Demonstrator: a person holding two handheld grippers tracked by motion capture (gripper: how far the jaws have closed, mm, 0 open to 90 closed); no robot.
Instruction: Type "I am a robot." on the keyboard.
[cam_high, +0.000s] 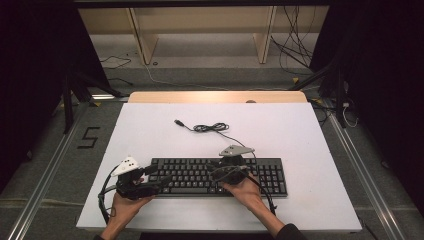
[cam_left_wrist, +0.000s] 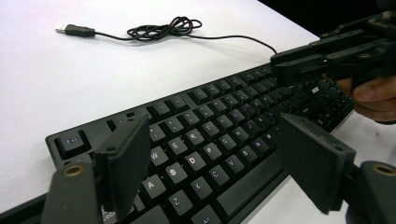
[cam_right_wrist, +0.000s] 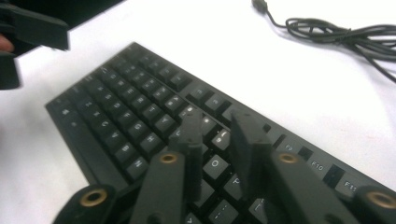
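One black keyboard (cam_high: 220, 176) lies under two grippers: the left gripper (cam_left_wrist: 210, 163) gapes wide, the right gripper (cam_right_wrist: 215, 140) is slightly apart, both empty.

A black keyboard (cam_high: 220, 176) is laid on the white bench (cam_high: 150, 130), its cable (cam_high: 210, 128) coiled behind it. The left tool (cam_high: 155, 181) is held at the keyboard's left end, the right tool (cam_high: 226, 165) over its middle keys.

The left black two-jaw gripper (cam_high: 159, 182) is held at the lower left of the high view, with its jaws set wide apart and nothing gripped between them. The right black two-jaw gripper (cam_high: 226, 170) is held at lower centre, tilted downward, jaws parted by a narrow gap. Both forearms are extended from the bottom edge.
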